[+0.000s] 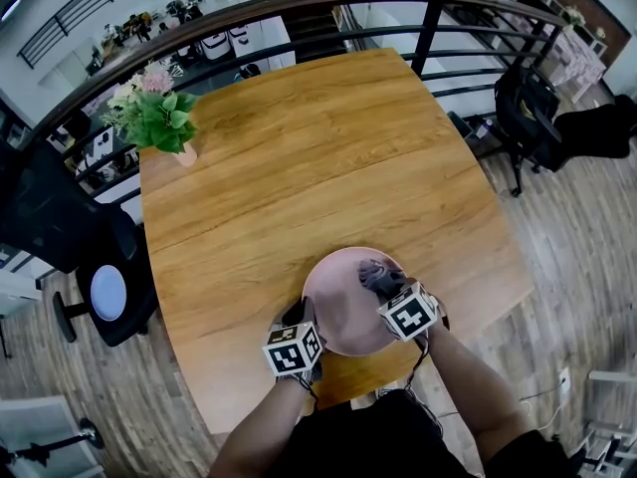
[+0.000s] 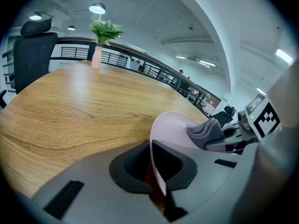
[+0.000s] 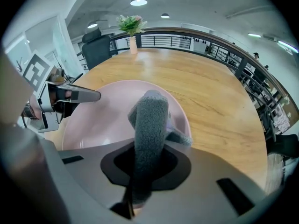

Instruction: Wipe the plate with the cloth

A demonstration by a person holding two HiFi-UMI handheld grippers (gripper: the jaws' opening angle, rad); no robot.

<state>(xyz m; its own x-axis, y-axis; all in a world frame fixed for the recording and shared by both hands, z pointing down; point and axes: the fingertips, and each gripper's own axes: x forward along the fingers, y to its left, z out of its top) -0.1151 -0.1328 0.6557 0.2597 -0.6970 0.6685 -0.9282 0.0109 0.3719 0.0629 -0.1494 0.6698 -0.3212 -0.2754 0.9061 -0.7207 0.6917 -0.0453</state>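
A pale pink plate [image 1: 338,297] sits near the front edge of the wooden table [image 1: 299,157]. My left gripper [image 1: 297,319] is shut on the plate's near left rim [image 2: 156,169]; the rim runs between its jaws. A grey cloth [image 1: 378,275] lies pinched in my right gripper [image 1: 390,295], bunched and pressed on the plate's right side. In the right gripper view the cloth [image 3: 149,125] rises from between the jaws over the plate [image 3: 103,115]. The left gripper view shows the cloth [image 2: 205,132] on the plate's far side.
A pink vase with green leaves and flowers [image 1: 159,118] stands at the table's far left corner. Black office chairs stand to the left [image 1: 100,267] and at the far right [image 1: 528,108]. A dark railing [image 1: 299,18] runs behind the table.
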